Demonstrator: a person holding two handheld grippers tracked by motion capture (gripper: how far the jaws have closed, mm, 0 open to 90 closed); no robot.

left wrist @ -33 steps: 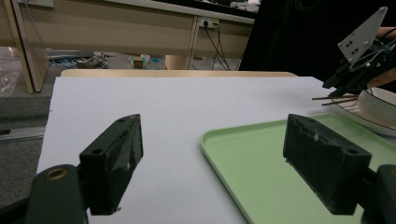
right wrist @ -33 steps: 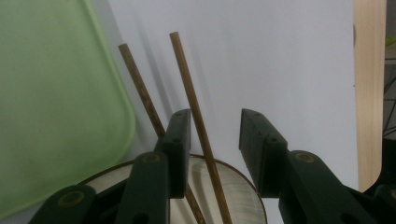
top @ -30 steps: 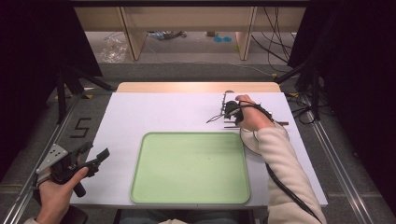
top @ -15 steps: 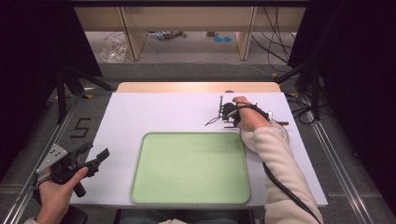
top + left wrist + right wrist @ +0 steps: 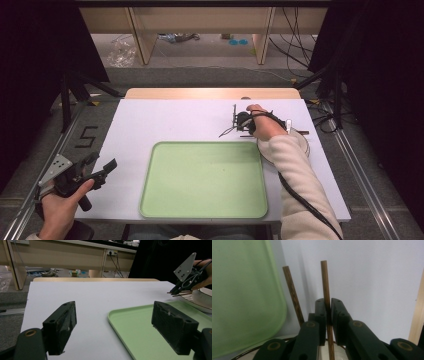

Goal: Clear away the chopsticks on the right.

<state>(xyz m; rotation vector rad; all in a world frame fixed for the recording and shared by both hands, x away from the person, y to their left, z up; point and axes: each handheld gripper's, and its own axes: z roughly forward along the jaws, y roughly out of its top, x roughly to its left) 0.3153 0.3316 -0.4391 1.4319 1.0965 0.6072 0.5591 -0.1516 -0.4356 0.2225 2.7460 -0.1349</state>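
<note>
Chopstick (image 5: pixel 325 285) sits pinched in the right gripper (image 5: pixel 327 305), whose jaws have just closed on it, above the bowl (image 5: pixel 203 298) right of the green tray (image 5: pixel 202 179). Its twin (image 5: pixel 292 293) lies loose alongside. Left gripper (image 5: pixel 113 322) hovers wide open and empty at the worktop's (image 5: pixel 165 122) near left

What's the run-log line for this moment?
right tongs: just closed on one chopstick | second chopstick: free beside | left tongs: open, idle

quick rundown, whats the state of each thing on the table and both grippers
right gripper: shut on one chopstick, jaws just closed
held chopstick: pinched between the jaws, end sticking out over the white mat
second chopstick: loose beside the jaws, not gripped
green tray: empty, flat on the mat
white bowl: upright, beside the tray
left gripper: open, holding nothing
</note>
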